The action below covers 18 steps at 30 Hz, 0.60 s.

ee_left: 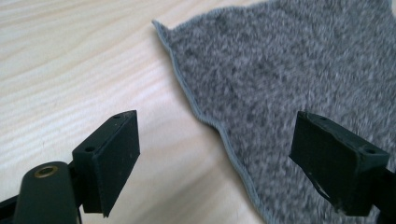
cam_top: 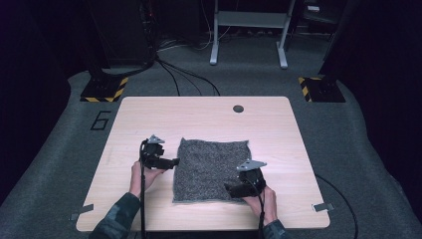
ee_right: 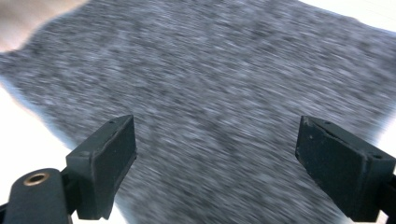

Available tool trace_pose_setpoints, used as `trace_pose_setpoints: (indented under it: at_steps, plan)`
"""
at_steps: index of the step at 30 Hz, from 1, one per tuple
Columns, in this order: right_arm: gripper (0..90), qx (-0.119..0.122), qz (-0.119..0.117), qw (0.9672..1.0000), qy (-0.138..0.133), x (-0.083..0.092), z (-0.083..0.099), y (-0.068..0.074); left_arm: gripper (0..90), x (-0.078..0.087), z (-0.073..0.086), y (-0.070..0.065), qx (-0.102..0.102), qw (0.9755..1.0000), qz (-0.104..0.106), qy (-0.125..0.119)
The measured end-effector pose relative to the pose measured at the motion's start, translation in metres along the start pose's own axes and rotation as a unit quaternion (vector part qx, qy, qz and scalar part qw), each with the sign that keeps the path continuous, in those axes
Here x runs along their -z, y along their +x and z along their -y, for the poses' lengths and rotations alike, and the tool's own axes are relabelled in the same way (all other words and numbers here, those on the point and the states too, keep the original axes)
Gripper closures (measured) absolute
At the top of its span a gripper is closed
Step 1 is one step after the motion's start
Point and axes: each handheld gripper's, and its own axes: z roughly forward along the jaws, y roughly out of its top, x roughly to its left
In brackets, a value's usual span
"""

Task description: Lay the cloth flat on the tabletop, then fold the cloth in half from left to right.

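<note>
Grey towel [cam_top: 211, 169] lies flat in the middle of the wooden table [cam_top: 209, 114], nearer the person's edge. At its left edge the left gripper [cam_top: 174, 162] hangs with jaws wide apart, nothing between them. Over the near right corner the right gripper [cam_top: 230, 188] is likewise spread; its own view is blurred, so contact seems unlikely.

Grey cloth [cam_top: 211, 169]: speckled, nubby pile with a rough matt surface and a finely stitched hem, lying beneath and ahead of both sets of jaws. Table [cam_top: 149, 114]: pale wood-grain top, smooth with a faint sheen. Left gripper [ee_left: 215, 158] and right gripper [ee_right: 215, 163]: matt black plastic-looking jaws; brass-coloured threaded insert beside each near jaw.
</note>
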Motion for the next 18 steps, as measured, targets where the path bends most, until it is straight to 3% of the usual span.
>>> trace_pose_setpoints:
  at_steps: [10,13,15,18]
  plan:
    - [11.7,0.044,-0.049,0.9978,-0.004,-0.020,-0.011,0.048,15.3,-0.019,-0.024,0.012,0.004,1.0000,0.000,0.004]
    - [12.0,0.051,-0.062,0.9968,0.001,-0.025,-0.014,0.063,15.3,-0.029,-0.029,0.015,0.019,0.9998,0.002,0.001]
    - [12.1,0.061,-0.071,0.9957,-0.001,-0.031,-0.016,0.072,15.2,-0.035,-0.033,0.015,0.013,0.9999,-0.001,0.007]
    - [12.0,0.076,-0.081,0.9938,-0.002,-0.040,-0.021,0.086,13.9,-0.044,-0.038,0.017,0.020,0.9997,0.010,0.012]
